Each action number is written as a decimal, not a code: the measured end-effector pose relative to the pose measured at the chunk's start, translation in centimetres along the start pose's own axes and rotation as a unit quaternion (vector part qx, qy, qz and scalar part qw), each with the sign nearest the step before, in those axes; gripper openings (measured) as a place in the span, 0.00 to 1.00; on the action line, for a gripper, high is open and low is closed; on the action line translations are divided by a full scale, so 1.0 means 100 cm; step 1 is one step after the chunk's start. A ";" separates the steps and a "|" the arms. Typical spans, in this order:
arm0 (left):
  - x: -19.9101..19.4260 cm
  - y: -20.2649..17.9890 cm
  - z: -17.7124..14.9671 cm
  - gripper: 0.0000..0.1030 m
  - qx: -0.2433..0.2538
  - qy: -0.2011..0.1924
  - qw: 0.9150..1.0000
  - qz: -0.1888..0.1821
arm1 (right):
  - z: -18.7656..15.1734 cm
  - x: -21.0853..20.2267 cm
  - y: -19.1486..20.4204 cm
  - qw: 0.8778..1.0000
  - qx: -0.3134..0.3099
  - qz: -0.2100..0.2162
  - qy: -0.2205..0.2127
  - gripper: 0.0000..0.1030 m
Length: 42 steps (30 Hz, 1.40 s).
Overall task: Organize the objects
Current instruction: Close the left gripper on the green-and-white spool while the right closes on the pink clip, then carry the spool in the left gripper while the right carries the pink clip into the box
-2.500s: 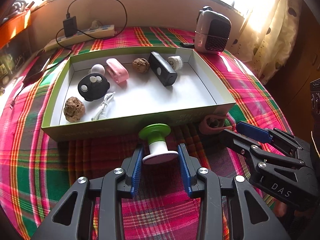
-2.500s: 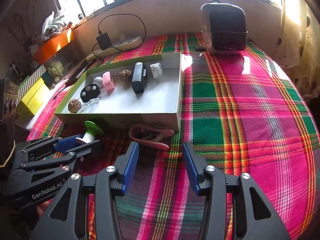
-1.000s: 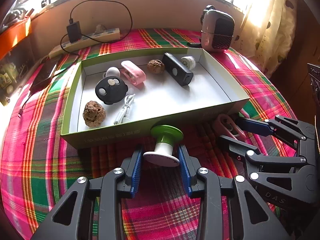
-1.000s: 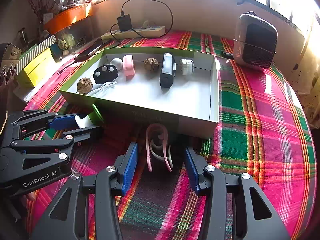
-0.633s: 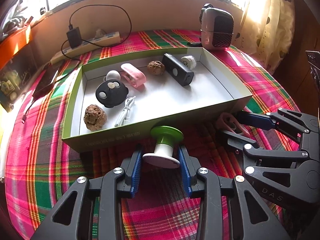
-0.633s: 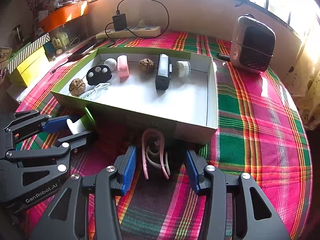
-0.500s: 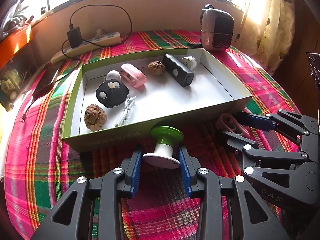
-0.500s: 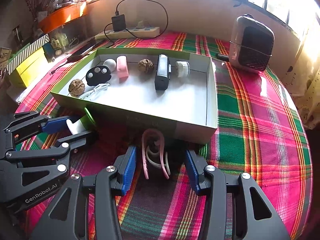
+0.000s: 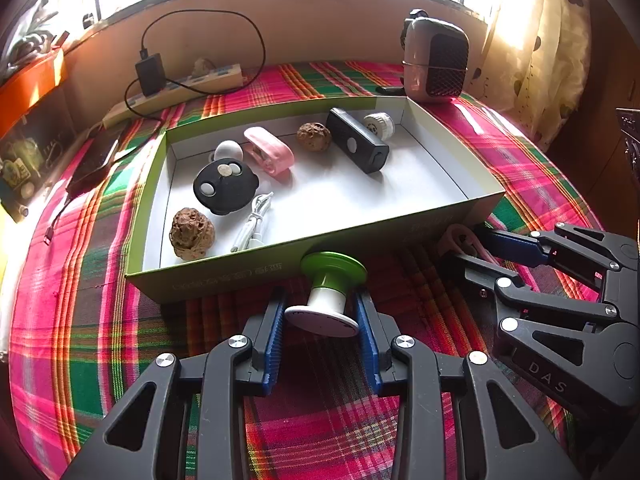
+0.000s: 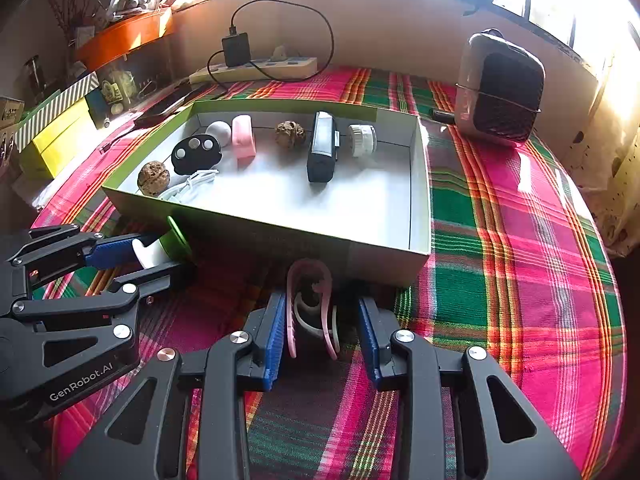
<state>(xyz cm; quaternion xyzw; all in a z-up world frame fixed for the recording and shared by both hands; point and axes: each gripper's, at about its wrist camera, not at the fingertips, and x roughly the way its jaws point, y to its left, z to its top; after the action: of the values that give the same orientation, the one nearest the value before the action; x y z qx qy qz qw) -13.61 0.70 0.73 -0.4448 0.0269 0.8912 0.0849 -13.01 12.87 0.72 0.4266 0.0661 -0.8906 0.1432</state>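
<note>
Closing on both sides. Left tool (image 9: 322, 322) straddles the green-and-white spool (image 9: 326, 300), which lies tilted on the plaid tabletop (image 9: 72, 320) just in front of the green box (image 9: 400, 236); blue pads look to touch the white flange, grip not certain. Right tool (image 10: 324, 330) brackets the pink clip (image 10: 310, 304), also just before the box wall; left pad touches the clip, right pad stands apart, so not yet clenched. Inside the box: black case (image 9: 356, 146), two walnuts (image 9: 190, 232), white cable (image 9: 252, 224), pink holder (image 9: 268, 156).
</note>
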 end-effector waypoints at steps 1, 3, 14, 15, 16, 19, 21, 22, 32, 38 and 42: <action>0.000 0.000 0.000 0.30 0.001 0.000 1.000 0.000 | 0.000 0.000 0.000 1.000 0.001 0.000 0.000 0.25; 0.000 0.000 0.000 0.30 0.000 0.000 1.000 0.000 | 0.000 -0.001 -0.001 1.000 0.003 0.001 -0.001 0.24; -0.001 0.000 -0.001 0.30 -0.002 0.000 1.000 -0.002 | -0.004 -0.002 0.000 1.000 0.006 0.000 -0.001 0.23; -0.001 0.000 -0.001 0.30 -0.002 0.000 1.000 -0.002 | -0.004 -0.003 0.000 1.000 0.007 0.000 -0.001 0.23; -0.002 0.000 -0.001 0.30 -0.002 0.000 1.000 -0.002 | -0.004 -0.003 0.000 1.000 0.007 0.000 -0.001 0.23; -0.002 0.001 -0.002 0.30 -0.003 0.000 1.000 -0.002 | -0.004 -0.003 0.000 1.000 0.008 0.000 -0.001 0.23; -0.002 0.000 -0.002 0.30 -0.003 -0.001 1.000 -0.003 | -0.005 -0.005 0.000 1.000 0.008 0.002 -0.002 0.23; -0.002 0.000 -0.002 0.30 -0.004 -0.002 1.000 -0.003 | -0.006 -0.005 0.001 1.000 0.008 0.002 -0.003 0.23; -0.012 -0.002 -0.006 0.30 -0.008 -0.010 1.000 -0.006 | -0.006 -0.013 0.002 1.000 0.008 0.006 -0.011 0.23; -0.021 -0.002 -0.005 0.30 -0.009 -0.019 1.000 -0.006 | -0.005 -0.021 0.005 1.000 0.007 0.011 -0.019 0.23; -0.028 -0.001 -0.003 0.30 -0.010 -0.027 1.000 -0.004 | -0.004 -0.027 0.006 1.000 0.007 0.013 -0.025 0.23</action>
<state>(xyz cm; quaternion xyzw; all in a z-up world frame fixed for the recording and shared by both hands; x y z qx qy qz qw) -11.71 0.41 2.75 -0.4215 0.0136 0.9027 0.0850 -10.90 12.93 2.57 0.4059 0.0503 -0.8996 0.1533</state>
